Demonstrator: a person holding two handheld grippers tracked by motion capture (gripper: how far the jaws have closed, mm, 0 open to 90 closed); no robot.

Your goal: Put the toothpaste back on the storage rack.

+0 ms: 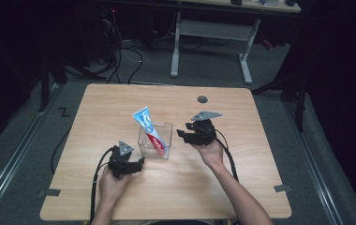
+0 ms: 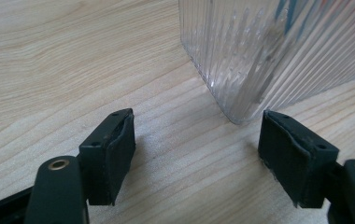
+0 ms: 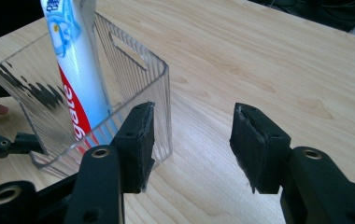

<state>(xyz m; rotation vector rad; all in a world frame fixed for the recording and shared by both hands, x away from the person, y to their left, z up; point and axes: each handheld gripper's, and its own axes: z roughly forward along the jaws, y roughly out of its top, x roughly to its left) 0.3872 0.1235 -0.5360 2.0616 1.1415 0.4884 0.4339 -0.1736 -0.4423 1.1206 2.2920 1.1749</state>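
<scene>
A clear ribbed plastic box (image 1: 165,132) stands near the middle of the wooden table (image 1: 96,108). A white, blue and red toothpaste tube (image 1: 149,130) leans in it, its flat end sticking up to the left. My left gripper (image 1: 141,161) rests on the table just left of the box, jaws open, with a corner of the box (image 2: 241,70) close ahead of them. My right gripper (image 1: 181,135) hovers just right of the box (image 3: 133,70), jaws open and empty, the tube (image 3: 75,65) showing beyond its left jaw.
A small dark round disc (image 1: 202,99) lies on the table behind the right gripper. Beyond the far table edge stand a white desk frame (image 1: 211,33) and loose cables (image 1: 124,51) on the floor.
</scene>
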